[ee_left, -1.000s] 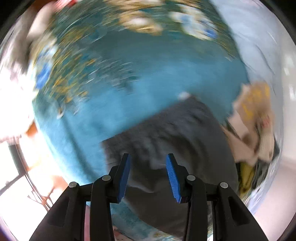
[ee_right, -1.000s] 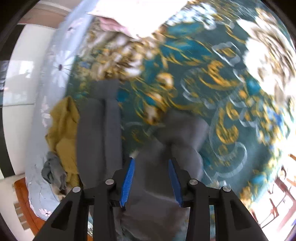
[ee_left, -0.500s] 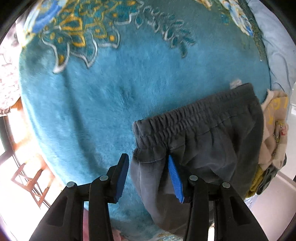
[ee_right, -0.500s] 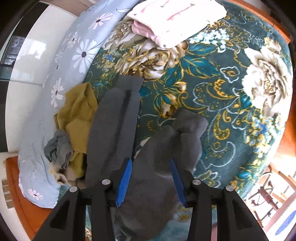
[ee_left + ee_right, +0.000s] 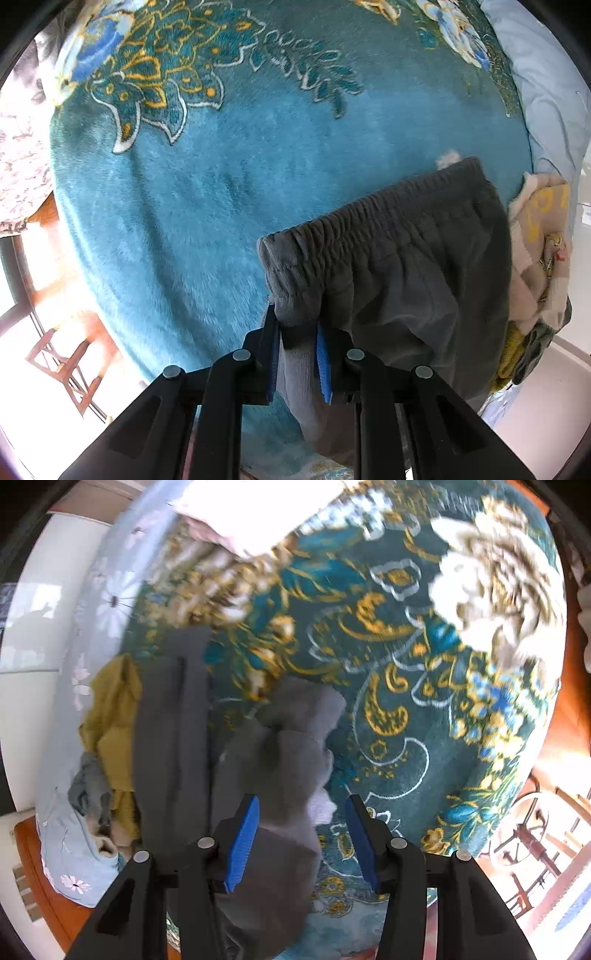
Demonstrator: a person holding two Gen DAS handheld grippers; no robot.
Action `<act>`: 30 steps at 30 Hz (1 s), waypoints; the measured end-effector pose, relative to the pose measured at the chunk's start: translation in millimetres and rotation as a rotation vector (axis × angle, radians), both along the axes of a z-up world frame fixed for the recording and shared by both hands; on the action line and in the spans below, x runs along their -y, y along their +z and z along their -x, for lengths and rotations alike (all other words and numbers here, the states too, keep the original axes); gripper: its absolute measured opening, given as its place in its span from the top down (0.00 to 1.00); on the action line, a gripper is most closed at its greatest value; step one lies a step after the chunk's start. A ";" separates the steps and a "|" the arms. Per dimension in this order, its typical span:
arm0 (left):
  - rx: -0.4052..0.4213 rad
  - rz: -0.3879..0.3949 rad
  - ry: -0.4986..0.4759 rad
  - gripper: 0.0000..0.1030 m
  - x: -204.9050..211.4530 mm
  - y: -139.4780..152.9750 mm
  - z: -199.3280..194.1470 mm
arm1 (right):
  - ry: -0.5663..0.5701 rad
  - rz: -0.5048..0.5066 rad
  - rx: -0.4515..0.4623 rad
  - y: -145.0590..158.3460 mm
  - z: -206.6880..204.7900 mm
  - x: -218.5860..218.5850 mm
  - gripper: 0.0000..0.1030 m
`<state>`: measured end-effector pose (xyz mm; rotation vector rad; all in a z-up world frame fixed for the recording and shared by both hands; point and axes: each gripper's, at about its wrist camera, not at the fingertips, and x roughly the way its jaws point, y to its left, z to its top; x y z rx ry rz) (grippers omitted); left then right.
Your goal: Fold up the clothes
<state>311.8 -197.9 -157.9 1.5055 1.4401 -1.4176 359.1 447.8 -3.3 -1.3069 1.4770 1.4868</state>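
Dark grey sweatpants lie on a teal floral blanket. In the left wrist view their elastic waistband runs from the middle to the right. My left gripper is shut on the waistband's near corner. In the right wrist view the pants' two legs stretch away, one flat at the left, one crumpled in the middle. My right gripper is open over the crumpled leg, its fingers apart on either side of the cloth.
A pile of other clothes, mustard yellow and cream, sits beside the pants on a pale blue daisy sheet. A folded pink-white garment lies at the far end. The bed edge and a wooden chair lie beyond.
My left gripper has closed on the waistband corner, which was between open fingers before. My right gripper has opened wider and shifted over the crumpled leg; its view is blurred by motion.
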 end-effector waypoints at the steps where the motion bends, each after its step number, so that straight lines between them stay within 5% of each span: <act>1: 0.004 0.002 -0.001 0.82 -0.8 4.9 1.8 | -0.002 0.011 0.000 -8.8 0.4 -0.3 0.49; 9: 0.012 0.050 -0.012 0.82 -12.8 35.3 15.4 | -0.040 0.101 -0.018 -70.0 8.0 -1.5 0.50; 13: 0.004 0.075 -0.017 0.83 -17.2 46.7 22.8 | -0.056 0.115 -0.009 -77.5 16.0 0.1 0.88; 21: 0.001 0.129 0.077 0.87 1.1 56.1 10.4 | -0.038 0.033 0.036 -36.6 11.5 -13.9 0.95; 25: 0.036 0.054 0.130 0.87 2.0 48.2 5.7 | -0.045 0.004 0.046 -14.5 11.4 -23.9 0.95; 30: 0.001 -0.036 0.212 0.87 9.2 54.7 34.7 | 0.023 -0.031 0.040 15.8 71.8 -35.5 0.95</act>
